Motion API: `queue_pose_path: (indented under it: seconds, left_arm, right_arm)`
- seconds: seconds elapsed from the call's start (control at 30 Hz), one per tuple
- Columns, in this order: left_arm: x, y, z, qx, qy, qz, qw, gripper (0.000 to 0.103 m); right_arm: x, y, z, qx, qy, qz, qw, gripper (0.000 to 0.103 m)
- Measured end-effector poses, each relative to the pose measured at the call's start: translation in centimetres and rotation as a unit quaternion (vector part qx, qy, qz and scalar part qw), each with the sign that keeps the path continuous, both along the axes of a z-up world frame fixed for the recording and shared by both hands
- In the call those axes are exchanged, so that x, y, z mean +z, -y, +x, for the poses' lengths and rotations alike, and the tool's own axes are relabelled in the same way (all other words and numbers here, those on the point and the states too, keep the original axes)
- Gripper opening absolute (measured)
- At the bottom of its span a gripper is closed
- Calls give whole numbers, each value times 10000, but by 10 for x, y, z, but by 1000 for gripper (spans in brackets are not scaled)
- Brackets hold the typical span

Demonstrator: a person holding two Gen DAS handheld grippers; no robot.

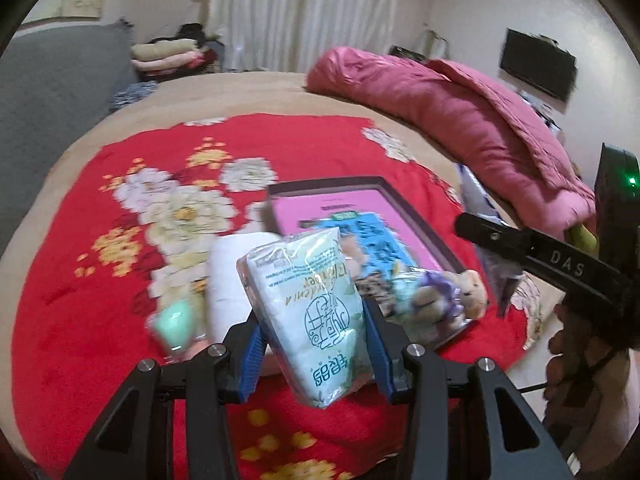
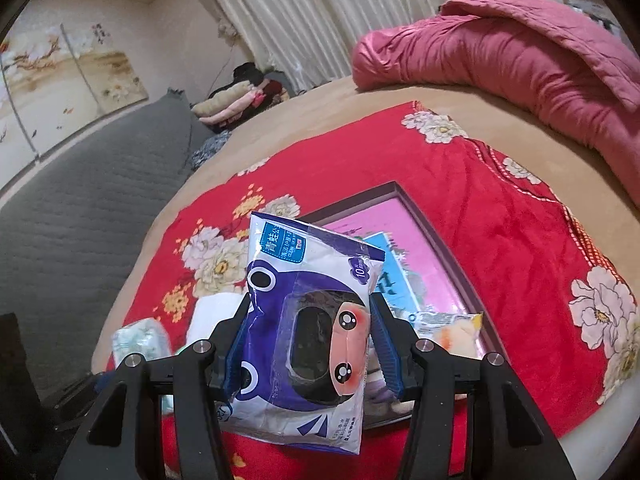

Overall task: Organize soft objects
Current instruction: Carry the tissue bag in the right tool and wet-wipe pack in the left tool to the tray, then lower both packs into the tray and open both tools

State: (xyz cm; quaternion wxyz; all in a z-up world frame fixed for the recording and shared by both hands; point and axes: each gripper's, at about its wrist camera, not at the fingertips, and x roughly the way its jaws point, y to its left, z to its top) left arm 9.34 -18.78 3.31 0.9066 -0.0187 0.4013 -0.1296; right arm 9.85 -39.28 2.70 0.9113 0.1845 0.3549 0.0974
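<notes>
Above a red flowered blanket on a bed, the left gripper clamps a pale green tissue pack and the right gripper clamps a blue wipes pack, both near a dark-rimmed tray, with open blanket to its left.

Beige bed carries a red floral blanket and pink quilt.

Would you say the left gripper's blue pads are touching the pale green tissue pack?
Touching. The left wrist view shows both blue pads pressed against the sides of the tissue pack, held clear of the red blanket.
</notes>
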Motion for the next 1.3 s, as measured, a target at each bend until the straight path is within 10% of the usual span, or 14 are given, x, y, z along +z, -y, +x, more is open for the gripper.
queue_pose_path:
  seconds: [0.47,1.3]
  left_arm:
    - [-39,71,32,-499,-412,280,9975,46]
    - [-91,77,59,-540,-849,339,9943,44]
  right_arm:
    - [-15,36,3,-350,14,-1,9994,56]
    - [-41,2,38,-96,-96,-914,9957,56]
